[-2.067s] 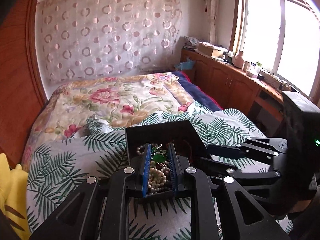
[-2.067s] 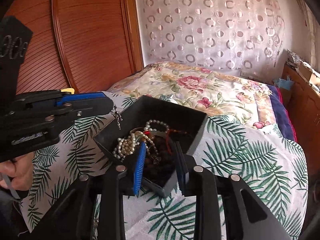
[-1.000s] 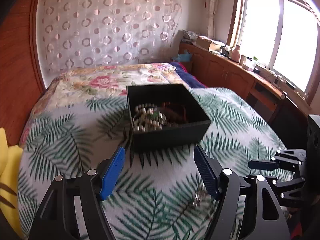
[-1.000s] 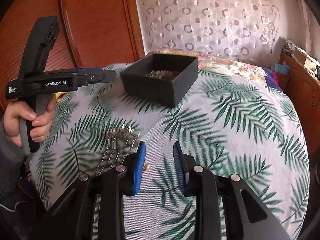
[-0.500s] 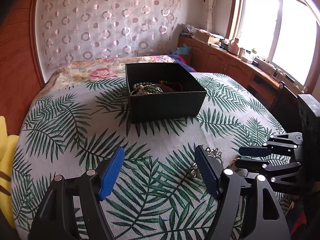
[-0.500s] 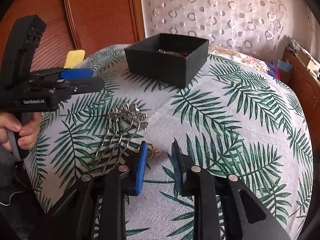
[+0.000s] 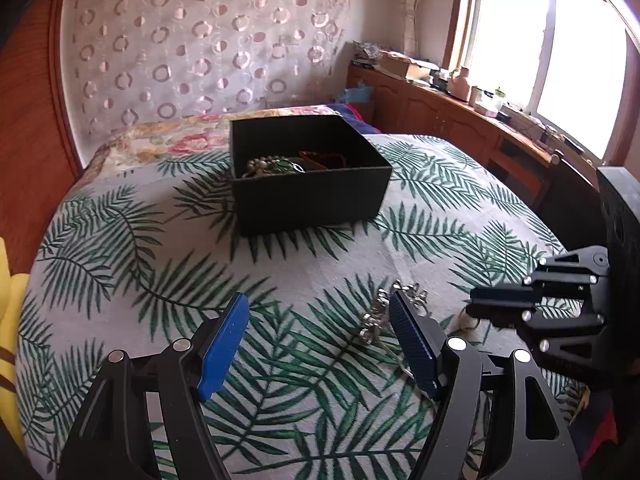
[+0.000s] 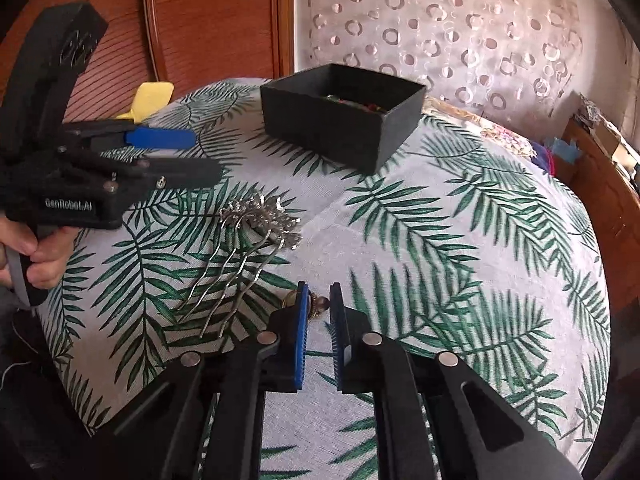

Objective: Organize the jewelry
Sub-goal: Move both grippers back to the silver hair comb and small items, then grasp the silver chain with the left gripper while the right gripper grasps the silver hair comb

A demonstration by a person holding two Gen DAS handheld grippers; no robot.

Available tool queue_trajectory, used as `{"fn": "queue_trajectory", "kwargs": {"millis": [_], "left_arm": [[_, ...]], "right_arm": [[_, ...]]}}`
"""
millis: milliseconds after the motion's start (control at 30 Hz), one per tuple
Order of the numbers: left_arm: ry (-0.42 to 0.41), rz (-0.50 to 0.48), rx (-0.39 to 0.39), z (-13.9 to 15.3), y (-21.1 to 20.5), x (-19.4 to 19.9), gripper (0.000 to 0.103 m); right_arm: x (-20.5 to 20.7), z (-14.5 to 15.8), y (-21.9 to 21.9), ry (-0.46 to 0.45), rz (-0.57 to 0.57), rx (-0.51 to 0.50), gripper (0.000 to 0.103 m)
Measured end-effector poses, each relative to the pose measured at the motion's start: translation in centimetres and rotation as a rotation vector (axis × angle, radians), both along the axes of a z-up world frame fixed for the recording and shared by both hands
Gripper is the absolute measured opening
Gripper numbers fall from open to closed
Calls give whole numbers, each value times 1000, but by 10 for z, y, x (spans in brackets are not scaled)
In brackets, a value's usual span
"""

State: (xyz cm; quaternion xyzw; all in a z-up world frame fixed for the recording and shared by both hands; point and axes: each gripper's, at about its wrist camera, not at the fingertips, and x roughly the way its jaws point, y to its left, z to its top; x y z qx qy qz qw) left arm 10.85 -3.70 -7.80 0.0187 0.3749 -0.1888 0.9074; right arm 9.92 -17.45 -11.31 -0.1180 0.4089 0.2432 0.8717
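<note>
Blue-padded right gripper [image 8: 319, 322] sits low over a small gold earring [image 8: 316, 303] on the leaf-print cloth [image 8: 440, 248], jaws narrowly parted around it, not clamped. Pickup step, I judge; next needs a close, then a lift. Silver hair comb [image 8: 248, 248] lies just left. Left gripper [image 7: 318, 340] hovers level, spread wide, empty. Farther back: black box [image 8: 340, 120] holding beads.

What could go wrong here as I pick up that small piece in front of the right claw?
The small ring-like piece lies low on soft leaf-print fabric, so the right claw may pinch cloth or push it away. The silver hair comb lies just beside it; its prongs could snag.
</note>
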Motion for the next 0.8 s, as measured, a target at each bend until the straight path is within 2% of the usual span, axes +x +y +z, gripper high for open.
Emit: {"fn": "queue_trajectory", "kwargs": {"millis": [267,367,533,800], "left_arm": [[23,-51,21,-7,-19,1,67],[36,-73,32,-11,-28,3,57],[61,-100,74,-19,-39,8,31],[47,-124,122,-20,-51,9,25]], "right_arm": [[-2,6,-18,-19,-30,32,11],[-3,8,-20,-21,-31,41,11],[-2,8,-23,-18,-36,54,11],[-3,6,-23,-15,-33,65,11]]}}
